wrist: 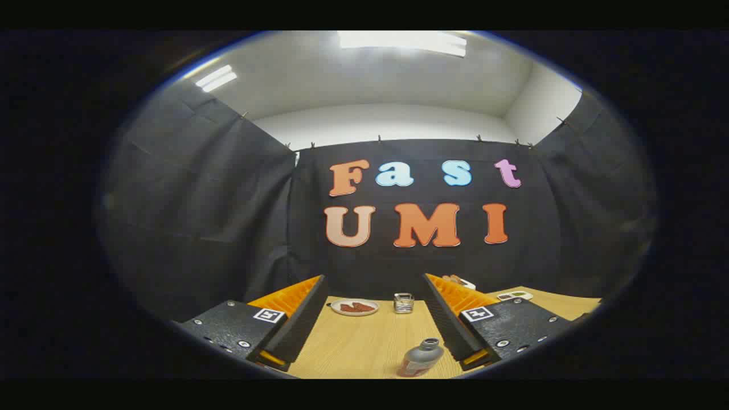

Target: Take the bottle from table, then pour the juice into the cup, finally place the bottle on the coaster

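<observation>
Wooden tabletop point(353, 347) beneath the gripper point(373, 285), whose jaws stand wide apart and hold nothing. The bottle point(420, 358) stands upright between the fingers, nearer the right one. Beyond the fingertips lie the round coaster point(354, 307) and, beside it, the small clear cup point(403, 303).

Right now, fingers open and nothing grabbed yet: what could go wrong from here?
1. The bottle stands close to the inner face of one finger, not centred in the open gripper. Closing from here could push it sideways or tip it.
2. The cup is small and sits far beyond the fingers, right beside the coaster. A pour that drifts could land on the coaster or the table.
</observation>
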`<state>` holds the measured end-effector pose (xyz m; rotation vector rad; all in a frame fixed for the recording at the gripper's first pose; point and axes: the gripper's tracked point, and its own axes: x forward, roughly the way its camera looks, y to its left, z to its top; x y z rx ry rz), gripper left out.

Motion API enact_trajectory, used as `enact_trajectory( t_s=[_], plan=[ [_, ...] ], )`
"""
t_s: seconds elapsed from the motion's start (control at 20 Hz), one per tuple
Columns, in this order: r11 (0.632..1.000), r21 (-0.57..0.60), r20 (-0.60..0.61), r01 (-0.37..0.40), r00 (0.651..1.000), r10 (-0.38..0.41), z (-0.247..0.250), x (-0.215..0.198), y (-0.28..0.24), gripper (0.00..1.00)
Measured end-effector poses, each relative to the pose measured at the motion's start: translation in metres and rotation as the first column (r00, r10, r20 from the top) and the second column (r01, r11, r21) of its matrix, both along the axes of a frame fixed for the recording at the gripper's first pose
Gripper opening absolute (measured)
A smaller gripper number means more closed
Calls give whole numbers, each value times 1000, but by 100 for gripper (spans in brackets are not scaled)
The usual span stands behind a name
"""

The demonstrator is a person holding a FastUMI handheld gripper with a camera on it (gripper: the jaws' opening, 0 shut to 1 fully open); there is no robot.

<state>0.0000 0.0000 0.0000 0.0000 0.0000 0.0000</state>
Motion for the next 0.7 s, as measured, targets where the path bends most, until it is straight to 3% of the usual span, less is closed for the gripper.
enact_trajectory(
  t_s=[0.55, 0.7],
  plan=[
    [998, -49, -8, -44, 999, 44, -4, 11, 14, 97],
    [997, -76, -39, 3, 999, -6, -20, 12, 1, 97]
  ],
)
